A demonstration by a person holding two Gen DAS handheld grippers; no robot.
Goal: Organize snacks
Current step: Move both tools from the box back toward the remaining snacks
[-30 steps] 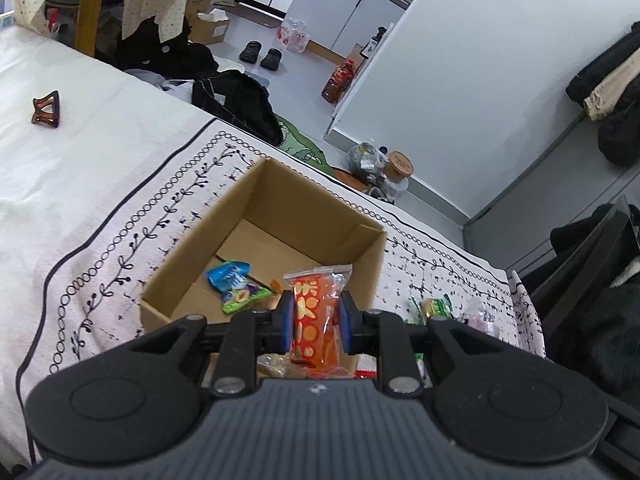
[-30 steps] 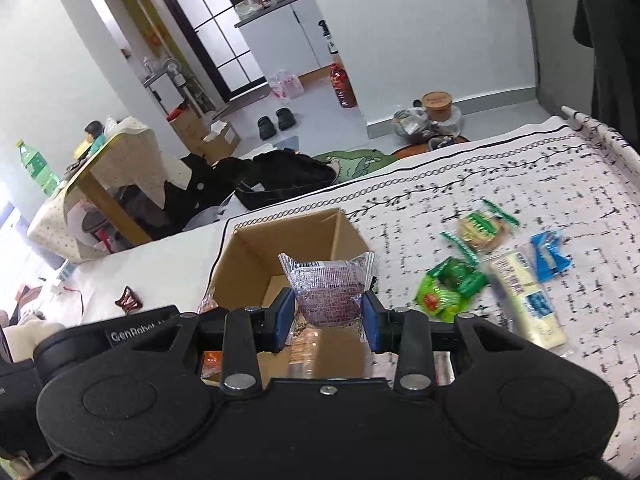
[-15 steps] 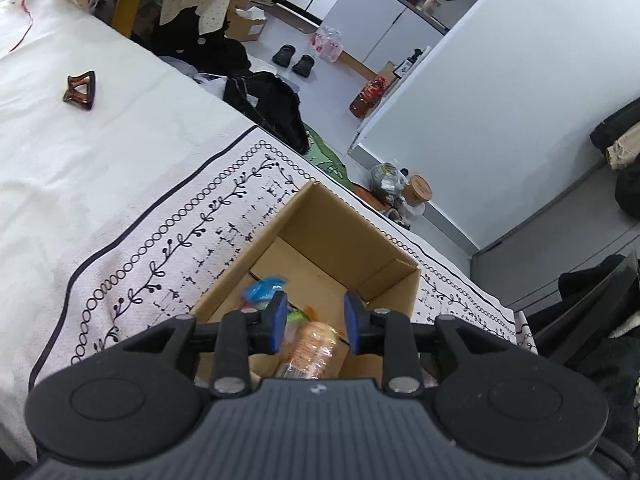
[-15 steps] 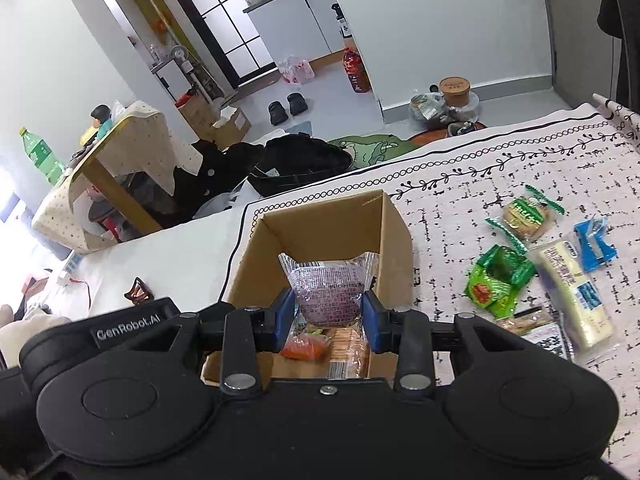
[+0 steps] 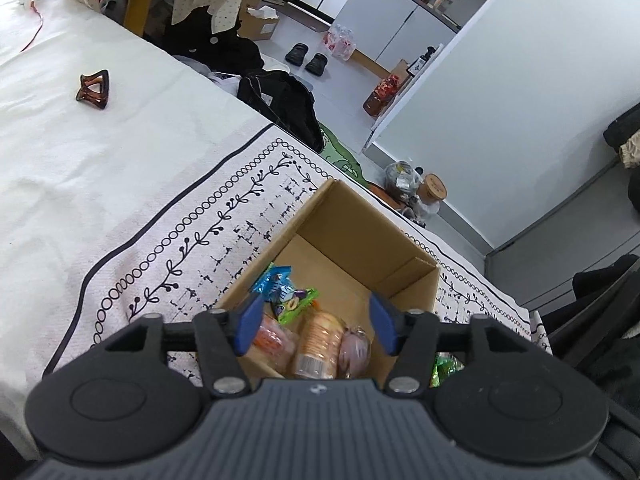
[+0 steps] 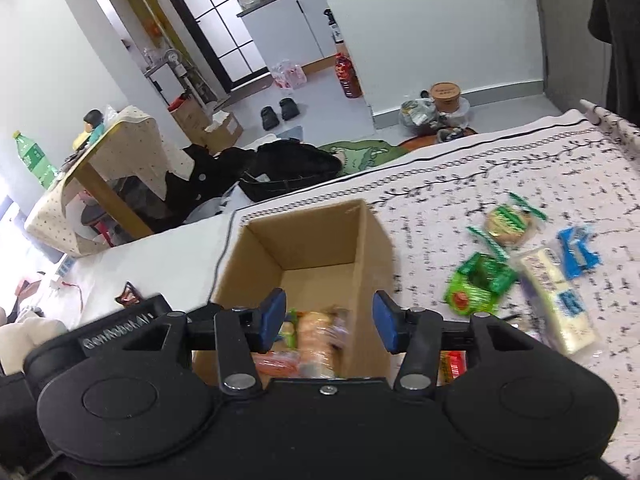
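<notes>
Two hand-held grippers, my left hand-held gripper (image 5: 314,322) and my right hand-held gripper (image 6: 326,320), hover over the near end of the cardboard box (image 5: 362,236), jaws opening with nothing between them. A second ago each pinched a snack packet; both packets now lie inside the box with the others (image 5: 320,344). Beyond the box's right wall, a green packet (image 6: 478,282), a long pale bar (image 6: 558,300) and a round biscuit (image 6: 508,224) wait on the patterned bedspread (image 6: 460,184), so I judge more trips remain.

Snacks in cardboard box (image 6: 320,248) motion-blurred, labels unreadable; near box wall hidden behind right tongs (image 6: 326,316) body; red packet (image 6: 452,364) partly covered.
</notes>
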